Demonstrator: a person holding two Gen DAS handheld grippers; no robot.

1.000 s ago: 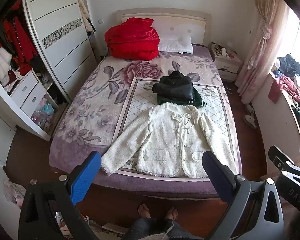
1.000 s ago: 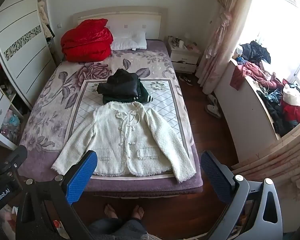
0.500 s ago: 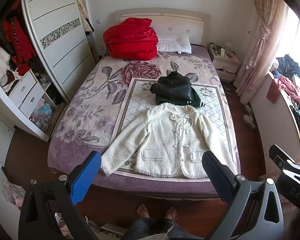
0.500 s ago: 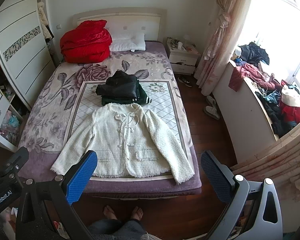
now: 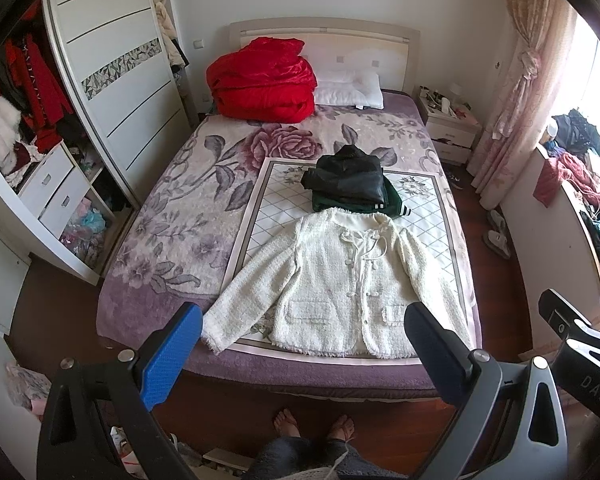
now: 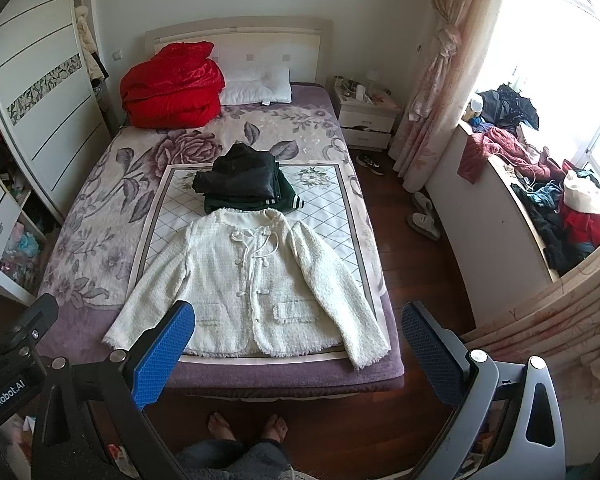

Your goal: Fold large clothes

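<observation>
A white tweed jacket (image 5: 340, 284) lies flat, face up with sleeves spread, on the near end of the bed (image 5: 172, 216); it also shows in the right wrist view (image 6: 252, 280). Behind it sits a pile of folded dark clothes (image 5: 350, 180), also seen in the right wrist view (image 6: 240, 180). My left gripper (image 5: 304, 324) is open and empty, held in the air before the foot of the bed. My right gripper (image 6: 298, 324) is open and empty, beside it to the right.
A red quilt (image 5: 262, 80) and a pillow (image 5: 350, 90) lie at the headboard. A wardrobe (image 5: 112, 80) stands left, a nightstand (image 6: 366, 116) and a counter heaped with clothes (image 6: 540, 200) right. The person's bare feet (image 6: 246, 428) stand on the wooden floor.
Both grippers have drifted slightly closer to the bed, so the jacket sits a little lower and nearer in view. Both stay open.
</observation>
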